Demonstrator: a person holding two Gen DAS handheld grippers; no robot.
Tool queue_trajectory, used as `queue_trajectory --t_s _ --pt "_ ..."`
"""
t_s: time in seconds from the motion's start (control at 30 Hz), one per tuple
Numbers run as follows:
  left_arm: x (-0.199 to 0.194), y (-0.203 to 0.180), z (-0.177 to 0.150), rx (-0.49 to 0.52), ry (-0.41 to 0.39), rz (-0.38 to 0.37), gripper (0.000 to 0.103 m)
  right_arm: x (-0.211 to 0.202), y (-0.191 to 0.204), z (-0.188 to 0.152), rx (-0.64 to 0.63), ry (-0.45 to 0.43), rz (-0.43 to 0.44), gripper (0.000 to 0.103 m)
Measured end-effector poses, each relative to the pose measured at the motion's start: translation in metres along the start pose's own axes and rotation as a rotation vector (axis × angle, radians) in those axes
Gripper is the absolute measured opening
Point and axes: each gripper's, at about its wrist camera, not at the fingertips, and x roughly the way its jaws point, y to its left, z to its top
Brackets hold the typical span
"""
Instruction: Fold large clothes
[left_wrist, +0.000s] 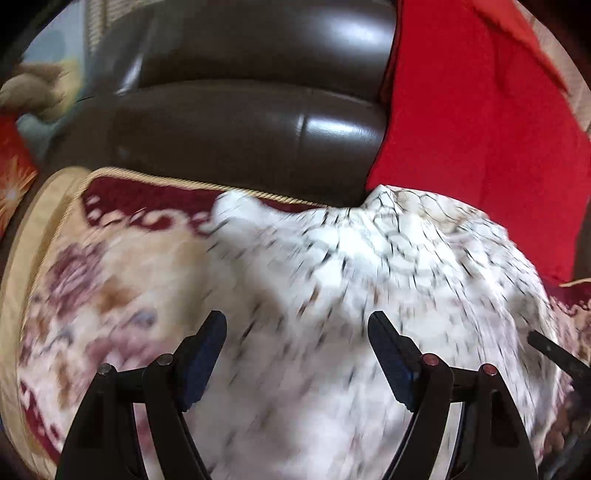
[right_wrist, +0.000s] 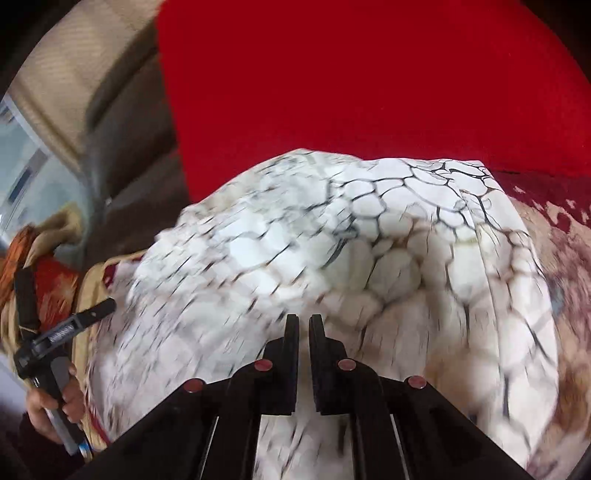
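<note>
A dark brown leather sofa (left_wrist: 251, 110) fills the far part of the left wrist view, its seat covered by a floral cover (left_wrist: 110, 266) in cream and maroon with a corded gold edge. A red cloth (left_wrist: 480, 122) is draped over the sofa back at the far right and takes up the whole far side of the right wrist view. The task's garment (right_wrist: 369, 229), white with a dark net-like print, is spread on the cover in the middle of the seat; its far edge lies against the foot of the red cloth, and much of it is blurred. At the far left of the left wrist view a tan plush shape (left_wrist: 29, 88) is seen, too blurred to tell more. The left hand-held gripper (left_wrist: 297, 325) is held over the near part of the garment with its jaws spread wide, and nothing is seen between them. In the right wrist view the same tool appears at the near left, gripped by the person's left hand (right_wrist: 59, 402). The right hand-held gripper (right_wrist: 303, 321) is over the garment's near middle with its jaws pressed almost together, only a narrow slit left between them; white fabric shows through the slit, but whether a fold is pinched cannot be told.
</note>
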Motion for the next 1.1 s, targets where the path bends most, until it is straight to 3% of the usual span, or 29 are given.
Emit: queue_trajectory --t_s 0.13,0.3,0.4,0.53,0.8,1.0,1.1 --pt "-0.043 0.032 -0.05 -0.044 -0.022 0.029 0.08 -0.021 -0.001 -0.027 -0.015 -0.015 -0.012 0.009" --pt "-0.042 0.053 -0.104 -0.155 0.025 0.014 0.08 -0.014 -0.035 -0.052 0.073 0.043 -0.007 0.007" --pt "-0.042 0.061 -0.135 -0.257 0.098 -0.042 0.08 -0.033 -0.036 -0.054 0.107 0.028 -0.003 0.007" --pt "-0.046 0.05 -0.16 -0.363 0.105 -0.19 0.08 -0.057 -0.024 -0.058 0.091 -0.02 0.029 0.009" --pt "-0.006 0.042 -0.149 -0.611 0.083 -0.356 0.083 -0.061 0.03 -0.06 0.034 -0.045 0.181 0.009" --pt "-0.002 0.034 -0.14 -0.622 -0.022 -0.328 0.081 -0.039 0.056 -0.043 0.071 -0.062 0.253 0.009" --pt "0.003 0.027 -0.136 -0.596 -0.036 -0.3 0.081 -0.014 0.07 -0.036 0.08 -0.036 0.251 0.009"
